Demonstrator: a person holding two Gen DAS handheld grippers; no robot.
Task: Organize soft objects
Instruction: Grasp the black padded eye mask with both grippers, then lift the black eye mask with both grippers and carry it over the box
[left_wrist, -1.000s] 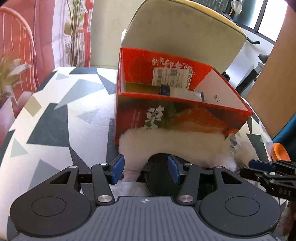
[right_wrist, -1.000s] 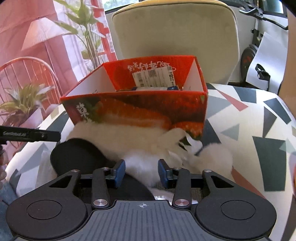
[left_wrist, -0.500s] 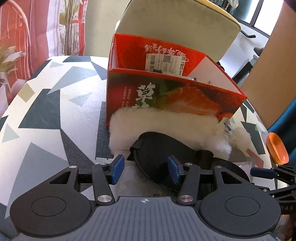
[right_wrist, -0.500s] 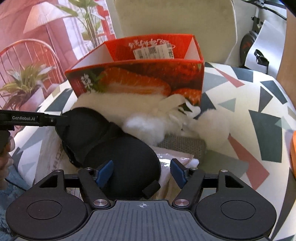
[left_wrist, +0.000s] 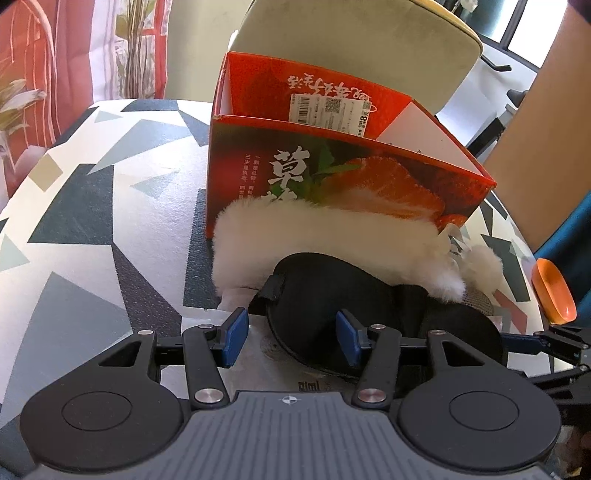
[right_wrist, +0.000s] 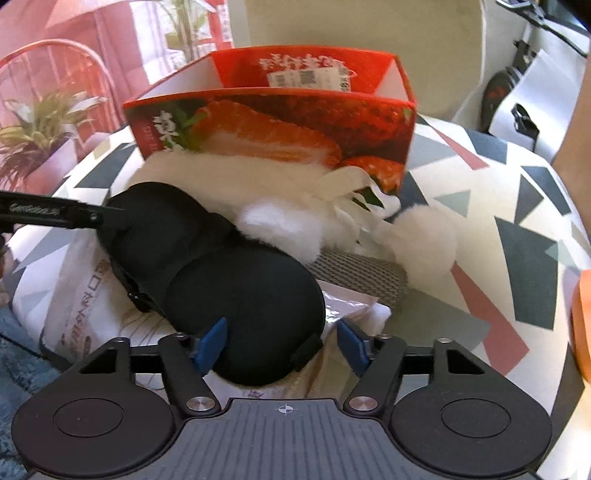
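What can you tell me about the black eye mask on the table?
The black eye mask is soft, padded fabric with two rounded cups and a strap tab at each end. It lies flat on a printed plastic packet, just in front of the white fluffy item. One cup sits between each gripper's blue pads, apparently ungripped.

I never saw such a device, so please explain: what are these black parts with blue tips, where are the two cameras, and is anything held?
A person holds one hand tool in each hand; each carries a camera looking along its two blue-padded fingers. One picture is from the left gripper, the other from the right gripper.

On the patterned table stand a red strawberry box, a white fluffy item and a black sleep mask lying on plastic packets.

Both grippers are open with the mask's ends between their pads; the right has just been closing. Nothing is held.
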